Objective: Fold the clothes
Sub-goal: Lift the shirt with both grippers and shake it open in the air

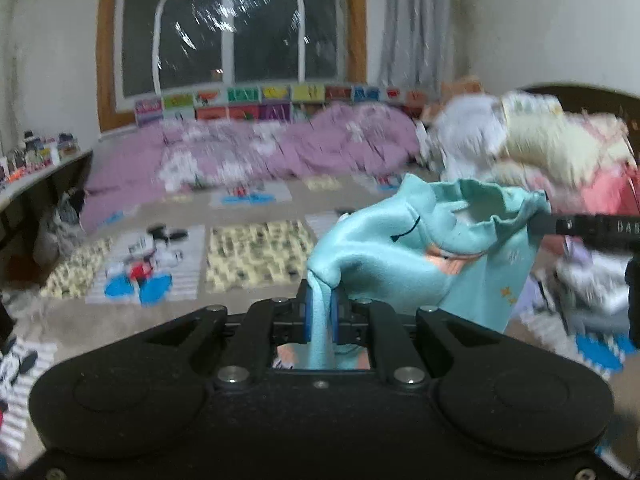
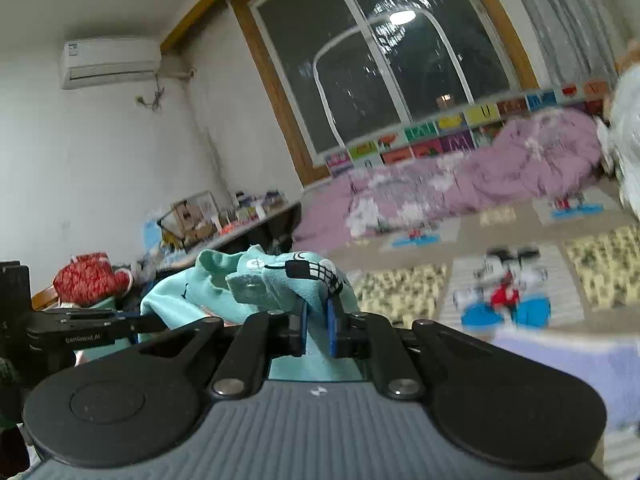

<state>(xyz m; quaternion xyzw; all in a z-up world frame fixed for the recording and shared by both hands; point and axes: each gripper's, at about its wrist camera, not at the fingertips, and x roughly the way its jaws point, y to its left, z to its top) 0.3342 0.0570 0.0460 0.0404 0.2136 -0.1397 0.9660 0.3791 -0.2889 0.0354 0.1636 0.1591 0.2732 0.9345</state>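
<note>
A light turquoise garment (image 1: pixel 404 248) hangs in the air above the bed, held by both grippers. My left gripper (image 1: pixel 320 312) is shut on a bunched edge of it, which runs down between the blue pads. The right gripper reaches in from the right edge of the left wrist view (image 1: pixel 538 222), gripping the garment's frilled edge. In the right wrist view my right gripper (image 2: pixel 317 326) is shut on the same turquoise garment (image 2: pixel 224 292), which shows a black grid print. The left gripper (image 2: pixel 136 326) enters there from the left, at the cloth.
The bed (image 1: pixel 248 288) carries a patchwork cartoon cover, with a crumpled purple quilt (image 1: pixel 256 152) at its far side under the window. A heap of pale clothes (image 1: pixel 532 144) lies right. A cluttered side table (image 2: pixel 240 228) and a red bag (image 2: pixel 90 276) stand left.
</note>
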